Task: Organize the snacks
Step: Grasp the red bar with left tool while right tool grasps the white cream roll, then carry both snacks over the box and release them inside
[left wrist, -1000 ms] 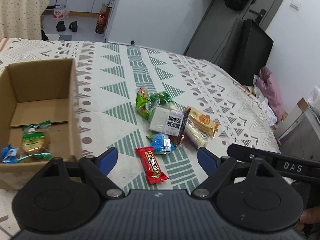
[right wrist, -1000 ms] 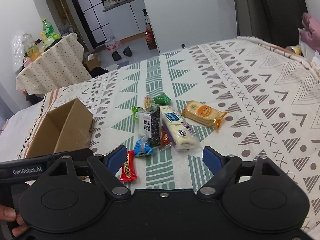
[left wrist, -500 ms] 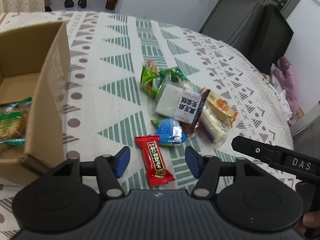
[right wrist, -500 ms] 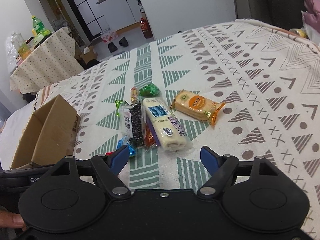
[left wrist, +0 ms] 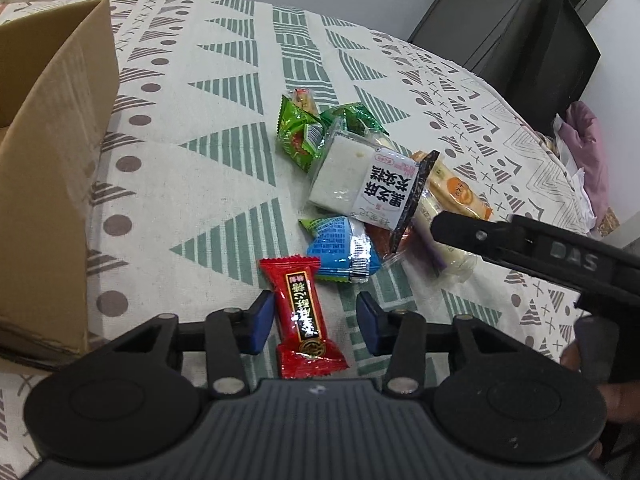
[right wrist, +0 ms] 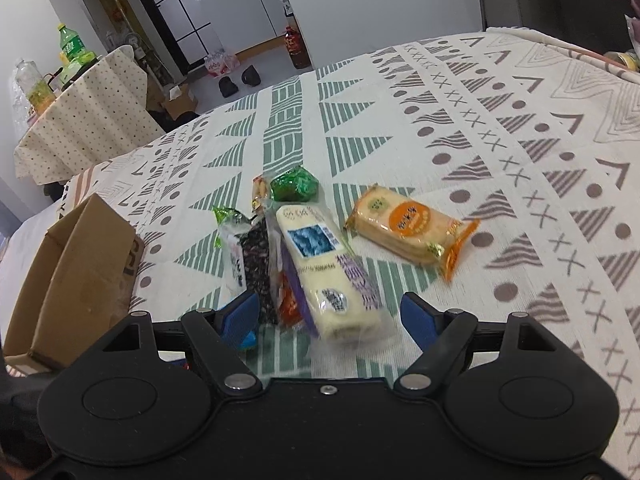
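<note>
Patterned cloth [left wrist: 224,80] with green triangles and grey dots covers the table, and a cardboard box [left wrist: 52,184] stands at its left edge. From the left wrist view, the left gripper [left wrist: 311,322] hangs low with its blue fingertips spread, one either side of the red candy bar [left wrist: 302,316] but not squeezing it. That bar lies flat, its long axis running away from the camera, far end tipped slightly left toward the blue packet [left wrist: 342,250].

From the right wrist view, the right gripper [right wrist: 333,318] is likewise released, its jaws wide around the near end of the long cream roll [right wrist: 328,268]. The roll points away and a little left. An orange cracker pack [right wrist: 408,230] lies just beside it, angled crosswise.
</note>
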Demonstrator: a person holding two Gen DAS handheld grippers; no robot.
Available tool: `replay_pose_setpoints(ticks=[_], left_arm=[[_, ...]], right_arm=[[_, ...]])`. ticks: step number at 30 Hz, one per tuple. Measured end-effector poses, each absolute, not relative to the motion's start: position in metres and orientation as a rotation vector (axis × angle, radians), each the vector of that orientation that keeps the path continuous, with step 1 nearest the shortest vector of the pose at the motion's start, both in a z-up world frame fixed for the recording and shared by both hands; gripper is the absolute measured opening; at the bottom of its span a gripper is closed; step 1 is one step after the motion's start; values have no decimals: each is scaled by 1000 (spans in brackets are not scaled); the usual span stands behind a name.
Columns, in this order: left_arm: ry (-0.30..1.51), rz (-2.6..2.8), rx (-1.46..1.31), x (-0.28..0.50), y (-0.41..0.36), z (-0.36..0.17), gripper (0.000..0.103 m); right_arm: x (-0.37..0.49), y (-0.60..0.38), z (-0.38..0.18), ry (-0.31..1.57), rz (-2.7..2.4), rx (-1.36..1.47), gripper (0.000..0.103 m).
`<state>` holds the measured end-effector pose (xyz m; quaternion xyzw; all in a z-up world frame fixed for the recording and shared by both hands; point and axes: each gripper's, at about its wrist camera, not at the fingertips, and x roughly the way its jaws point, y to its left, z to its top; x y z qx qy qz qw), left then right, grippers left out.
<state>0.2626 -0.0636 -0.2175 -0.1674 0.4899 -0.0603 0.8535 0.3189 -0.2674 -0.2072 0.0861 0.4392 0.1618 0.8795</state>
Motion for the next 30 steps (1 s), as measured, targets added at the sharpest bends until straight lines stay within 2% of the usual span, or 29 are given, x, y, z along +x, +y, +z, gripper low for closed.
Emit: replay_pose_setpoints(ticks=[3,4,9,22,30], left_arm=[[1028,-84,-330,262,-63,-219,22],[1027,-76,-326,262,-62,-219,19],[1018,-68,-314,259,-63,-216,18],[953,-73,-340,239,-56,-188,18],[895,-87,-353,223,-48,-166,18]], right_arm=[[325,-266,-215,929,325,187,78],[326,-265,-218,934,322,189,76],[321,-259,-223,964,310,131,48],[284,-274,-207,996,282,211,43],[267,-270,-181,939,300,235,40]])
